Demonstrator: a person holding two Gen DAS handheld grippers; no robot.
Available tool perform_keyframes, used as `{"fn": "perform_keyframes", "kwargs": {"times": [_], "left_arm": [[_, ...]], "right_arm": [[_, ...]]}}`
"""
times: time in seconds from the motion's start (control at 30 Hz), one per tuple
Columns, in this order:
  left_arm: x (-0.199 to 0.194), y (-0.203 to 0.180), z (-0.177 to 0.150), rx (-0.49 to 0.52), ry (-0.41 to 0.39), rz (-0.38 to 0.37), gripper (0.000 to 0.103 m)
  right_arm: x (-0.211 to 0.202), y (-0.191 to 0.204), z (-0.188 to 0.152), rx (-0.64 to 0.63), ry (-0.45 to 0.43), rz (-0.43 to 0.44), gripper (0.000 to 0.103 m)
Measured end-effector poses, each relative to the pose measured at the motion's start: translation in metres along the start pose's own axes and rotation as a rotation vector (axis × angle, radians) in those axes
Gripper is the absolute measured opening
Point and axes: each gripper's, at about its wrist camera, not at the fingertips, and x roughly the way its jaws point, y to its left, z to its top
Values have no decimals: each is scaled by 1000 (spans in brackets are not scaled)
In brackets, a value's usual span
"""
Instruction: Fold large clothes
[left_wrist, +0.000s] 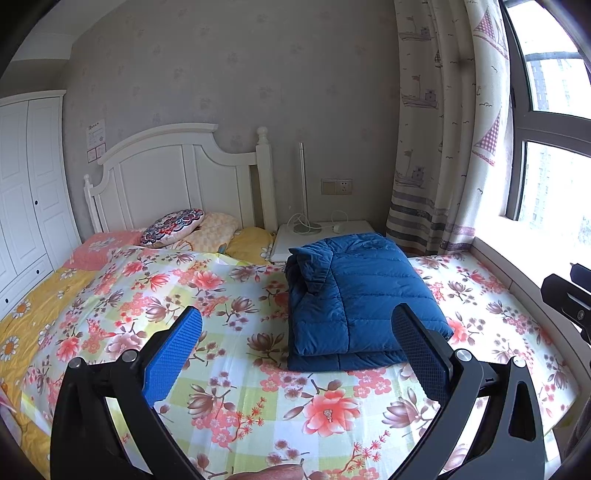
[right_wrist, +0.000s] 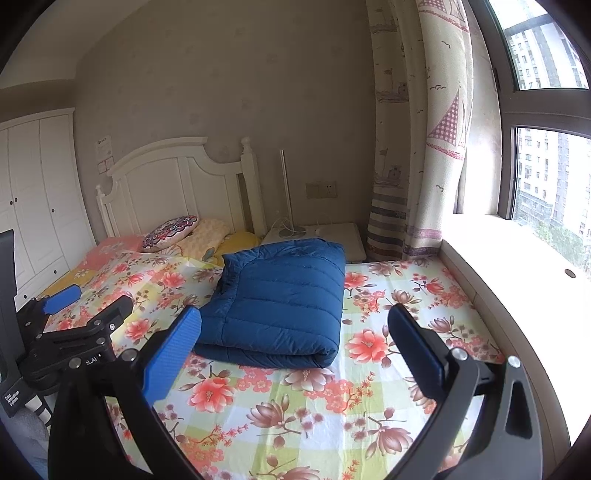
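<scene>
On the bed (left_wrist: 258, 406), spread with a flowered sheet (right_wrist: 369, 369), lies a blue padded jacket (left_wrist: 354, 295), folded into a thick rectangular bundle with its layers stacked and a rounded fold edge turned toward the cameras. In the left wrist view the bundle sits at about 1 o'clock from the picture's middle, and its near right corner is hidden behind the right-hand finger. In the right wrist view it lies close to the middle (right_wrist: 280, 306), with its near left corner just behind the left-hand finger.

Both grippers hang above the sheet and touch nothing. The left gripper (left_wrist: 295, 354) has its jaws spread wide, with only flowered cloth and part of the jacket showing between the blue pads. The right gripper (right_wrist: 291, 354) is likewise spread wide and empty. The left gripper also shows in the right wrist view at 9 o'clock (right_wrist: 79, 302), well apart from the jacket.

At the head of the bed, toward 11 o'clock, a round patterned cushion (left_wrist: 171, 227) rests on pillows (left_wrist: 218, 230) before a white headboard (left_wrist: 177, 173). Beside the headboard, just beyond the jacket, stands a white nightstand (left_wrist: 325, 232) carrying a lamp (left_wrist: 304, 192). A curtain (left_wrist: 443, 147) printed with boats hangs at 2 o'clock beside the window (right_wrist: 546, 147). A white wardrobe (left_wrist: 26, 184) fills the 9 o'clock edge.
</scene>
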Motion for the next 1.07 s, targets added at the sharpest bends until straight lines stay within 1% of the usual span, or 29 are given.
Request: {"fn": "perform_keyframes", "kwargs": {"times": [0.67, 0.73, 0.8, 0.87, 0.9, 0.93, 0.97, 1.0, 1.07], "left_arm": [[-4, 0, -2, -5, 1, 9, 99], [-2, 0, -6, -5, -13, 2, 99], [6, -1, -8, 1, -5, 16, 99], [21, 1, -10, 6, 34, -17, 99], [36, 7, -9, 15, 90, -39, 99], [53, 19, -8, 2, 134, -45, 99], [66, 33, -7, -26, 158, -33, 99], [93, 65, -5, -84, 215, 16, 99], [130, 114, -1, -137, 294, 56, 99]], "right_arm": [[1, -1, -1, -11, 5, -3, 100], [4, -1, -1, -13, 11, -3, 100], [8, -1, -2, -15, 19, -4, 100], [16, -2, -2, -19, 33, -3, 100], [21, -3, -3, -25, 41, -5, 100], [27, -5, -4, -38, 46, -6, 100], [33, -9, -3, -63, 52, -18, 100], [40, -15, -3, -86, 59, -41, 100], [66, -54, 6, -111, 100, -106, 100]]}}
